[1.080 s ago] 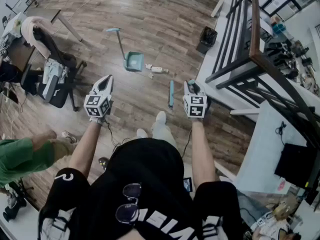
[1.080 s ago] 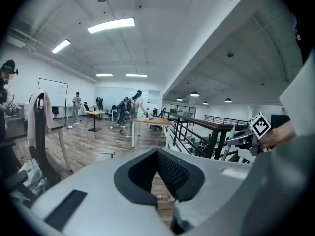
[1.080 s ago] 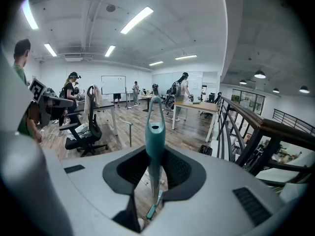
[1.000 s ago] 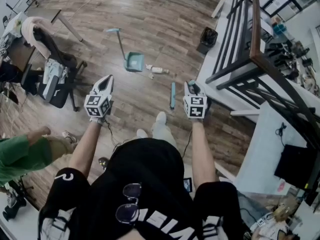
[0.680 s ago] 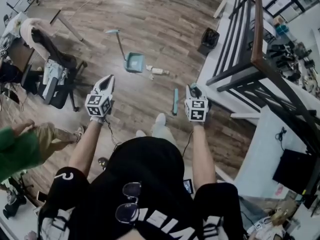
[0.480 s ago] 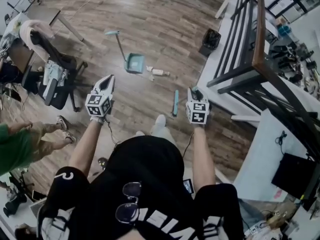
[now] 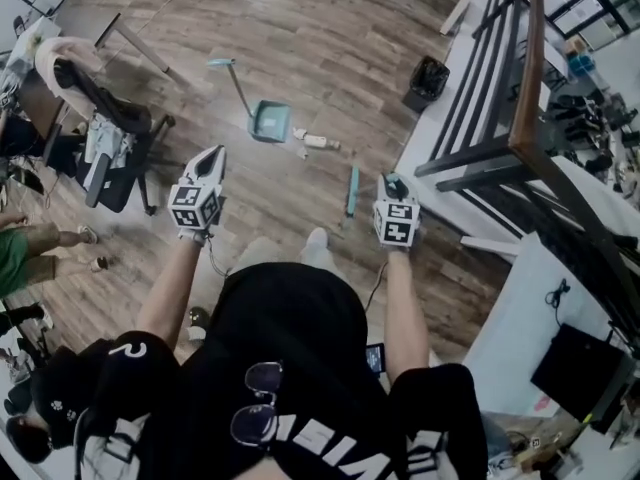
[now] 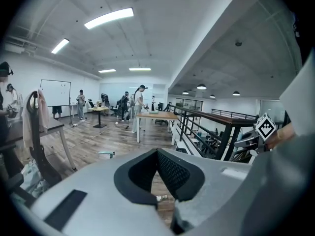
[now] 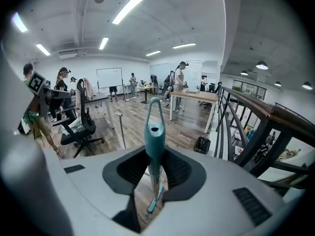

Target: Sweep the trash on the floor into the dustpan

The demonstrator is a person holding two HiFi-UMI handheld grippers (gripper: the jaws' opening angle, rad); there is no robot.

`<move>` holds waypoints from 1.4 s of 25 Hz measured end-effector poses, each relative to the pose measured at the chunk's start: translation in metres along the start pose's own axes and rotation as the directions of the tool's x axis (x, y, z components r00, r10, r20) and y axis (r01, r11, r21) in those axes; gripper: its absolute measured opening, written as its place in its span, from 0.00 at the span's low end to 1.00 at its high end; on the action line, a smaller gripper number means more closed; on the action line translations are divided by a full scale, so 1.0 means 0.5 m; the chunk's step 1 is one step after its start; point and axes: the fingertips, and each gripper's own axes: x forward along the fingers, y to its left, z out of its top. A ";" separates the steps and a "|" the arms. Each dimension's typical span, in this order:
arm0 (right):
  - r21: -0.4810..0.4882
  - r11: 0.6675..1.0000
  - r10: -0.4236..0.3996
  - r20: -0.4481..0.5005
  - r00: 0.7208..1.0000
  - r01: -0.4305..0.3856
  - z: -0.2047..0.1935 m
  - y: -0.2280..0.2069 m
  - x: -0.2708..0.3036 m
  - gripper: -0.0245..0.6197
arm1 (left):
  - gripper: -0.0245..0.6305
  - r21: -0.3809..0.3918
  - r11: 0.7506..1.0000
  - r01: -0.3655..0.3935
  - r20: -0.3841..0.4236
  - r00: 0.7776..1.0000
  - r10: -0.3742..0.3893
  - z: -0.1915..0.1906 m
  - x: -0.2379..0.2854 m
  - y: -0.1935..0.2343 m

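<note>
**Broom in hand, trash waiting ahead**

Right gripper [image 9: 153, 168] is clamping the teal broom handle [image 9: 153, 127] between its jaws. The stick is running upright through them, and the broom head [image 7: 352, 189] is hanging just ahead and below, though from up here it is hard to say whether it is touching the wooden floor [image 7: 300, 28]. Left gripper [image 8: 158, 173] is riding alongside, jaws parted a little and nothing between them.

The trash [image 7: 315, 141] is lying farther out ahead of the broom head. The dustpan [image 7: 270, 121] is sitting just beside it, over on the left gripper's side.

Now the risks. Nothing is steadying that dustpan, so a hard stroke is likely to shove it away or scatter the scraps past it. A long stick pinched at one spot is also liable to twist in the grip. The black bin [image 7: 428, 78] and the railing [image 7: 520, 88] are standing off to the right of the tool, so a wide swing is asking for a knock.
</note>
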 end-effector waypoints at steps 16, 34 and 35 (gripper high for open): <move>0.014 0.997 -0.074 -0.043 0.996 0.075 0.082 -0.037 0.154 0.17 | 0.04 -0.001 0.999 0.050 -0.009 0.999 -0.050 0.032 0.188 0.129; 0.152 0.911 -0.371 -0.100 0.923 0.382 0.238 0.054 0.294 0.17 | 0.04 -0.003 0.957 0.291 -0.120 0.950 -0.289 0.060 0.426 0.473; 0.158 0.908 -0.378 -0.095 0.921 0.389 0.250 0.059 0.302 0.17 | 0.04 0.002 0.954 0.299 -0.126 0.947 -0.297 0.055 0.434 0.486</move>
